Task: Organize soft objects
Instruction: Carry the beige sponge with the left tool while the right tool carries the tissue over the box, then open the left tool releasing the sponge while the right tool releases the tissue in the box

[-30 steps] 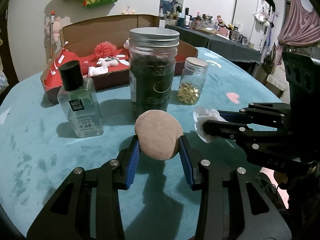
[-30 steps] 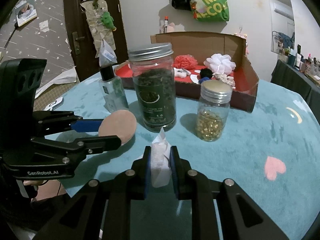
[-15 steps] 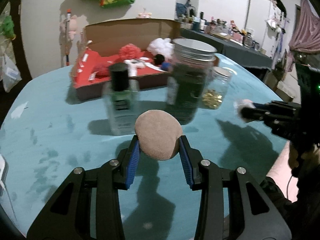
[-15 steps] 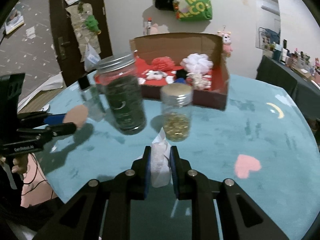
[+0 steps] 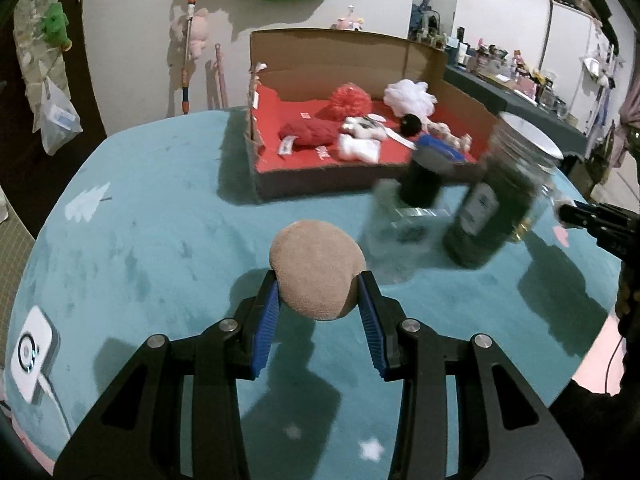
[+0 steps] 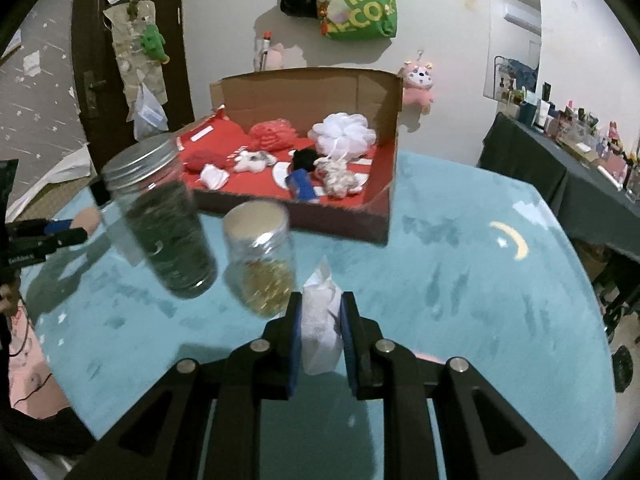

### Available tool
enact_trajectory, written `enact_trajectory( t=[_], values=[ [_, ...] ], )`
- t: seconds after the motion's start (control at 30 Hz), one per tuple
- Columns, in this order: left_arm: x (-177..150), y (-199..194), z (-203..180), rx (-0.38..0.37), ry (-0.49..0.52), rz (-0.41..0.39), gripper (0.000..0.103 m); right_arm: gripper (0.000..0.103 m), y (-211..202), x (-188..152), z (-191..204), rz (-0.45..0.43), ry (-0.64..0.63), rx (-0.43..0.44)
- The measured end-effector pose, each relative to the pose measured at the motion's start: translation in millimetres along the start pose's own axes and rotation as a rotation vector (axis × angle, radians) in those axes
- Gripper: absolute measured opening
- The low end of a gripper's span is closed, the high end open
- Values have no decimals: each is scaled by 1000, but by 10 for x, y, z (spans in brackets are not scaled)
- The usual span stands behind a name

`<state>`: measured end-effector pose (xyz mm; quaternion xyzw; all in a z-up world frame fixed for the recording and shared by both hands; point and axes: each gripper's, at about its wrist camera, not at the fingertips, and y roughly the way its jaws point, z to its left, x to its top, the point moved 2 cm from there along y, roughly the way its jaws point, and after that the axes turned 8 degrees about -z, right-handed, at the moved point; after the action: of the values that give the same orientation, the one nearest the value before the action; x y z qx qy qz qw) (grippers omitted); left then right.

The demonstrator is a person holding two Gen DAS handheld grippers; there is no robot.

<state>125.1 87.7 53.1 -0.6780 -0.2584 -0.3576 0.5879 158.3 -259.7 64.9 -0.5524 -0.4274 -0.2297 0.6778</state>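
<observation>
Both claws clamped: left claw (image 5: 318, 298) on round tan puff (image 5: 316, 268); right claw (image 6: 320, 326) on white tissue (image 6: 320, 320), long axis upright.

Left hand-held gripper (image 5: 318, 294) and right hand-held gripper (image 6: 320, 326) both clamped, seemingly raised.
</observation>
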Motion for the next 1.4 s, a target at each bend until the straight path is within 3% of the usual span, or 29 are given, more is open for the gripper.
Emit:
enact_trajectory(
  t=[0.3,0.57,0.83,1.0,1.27,1.4],
  values=[
    [455,275,215,-62,43,-15,37,20,293,346,-186,13,-16,22],
    [876,538,140,-146,136,5,37,20,629,719,-226,57,-13,153],
    [1288,868,-242,-278,273,56,37,20,1047,1087,-25,151,-90,280],
    [1500,1160,-542,-371,348,125,37,20,1387,1203,185,244,-142,367],
    [1540,1667,-833,-415,449,265,37,20,1884,1248,248,397,-129,464],
    [1519,1822,-921,-423,494,319,37,21,2016,1258,256,434,-141,461]
  ],
)
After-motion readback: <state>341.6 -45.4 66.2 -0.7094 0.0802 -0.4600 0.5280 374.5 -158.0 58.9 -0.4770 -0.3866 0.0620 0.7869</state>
